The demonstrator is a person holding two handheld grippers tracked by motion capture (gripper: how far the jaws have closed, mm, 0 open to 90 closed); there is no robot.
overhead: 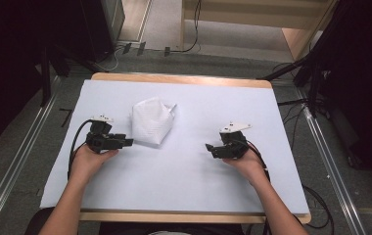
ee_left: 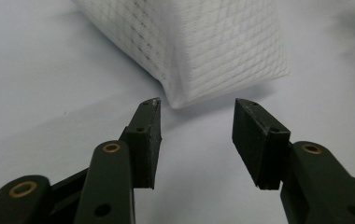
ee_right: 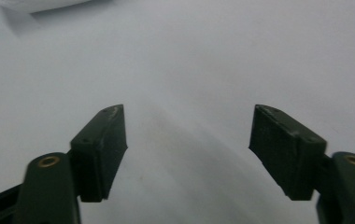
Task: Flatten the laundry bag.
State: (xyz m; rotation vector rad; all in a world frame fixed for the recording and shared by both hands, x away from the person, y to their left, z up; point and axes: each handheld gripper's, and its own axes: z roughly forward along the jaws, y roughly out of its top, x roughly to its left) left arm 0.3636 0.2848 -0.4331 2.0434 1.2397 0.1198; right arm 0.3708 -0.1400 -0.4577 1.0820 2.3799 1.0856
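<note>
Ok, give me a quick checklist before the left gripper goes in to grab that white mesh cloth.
1. Left gripper open: ok, nothing between the jaws.
2. White mesh cloth within the left gripper's line: ok, its corner lies just ahead.
3. Jaws touching the cloth: not ok, a small gap remains.
4. Right gripper open and apart from the cloth: ok.
5. Table cover flat under the cloth: ok.
6. Cloth folded or bunched: cannot tell.

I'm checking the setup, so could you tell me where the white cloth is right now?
In the high view, the white cloth lies left of centre on the white table cover, just ahead of the open left gripper, untouched.
</note>
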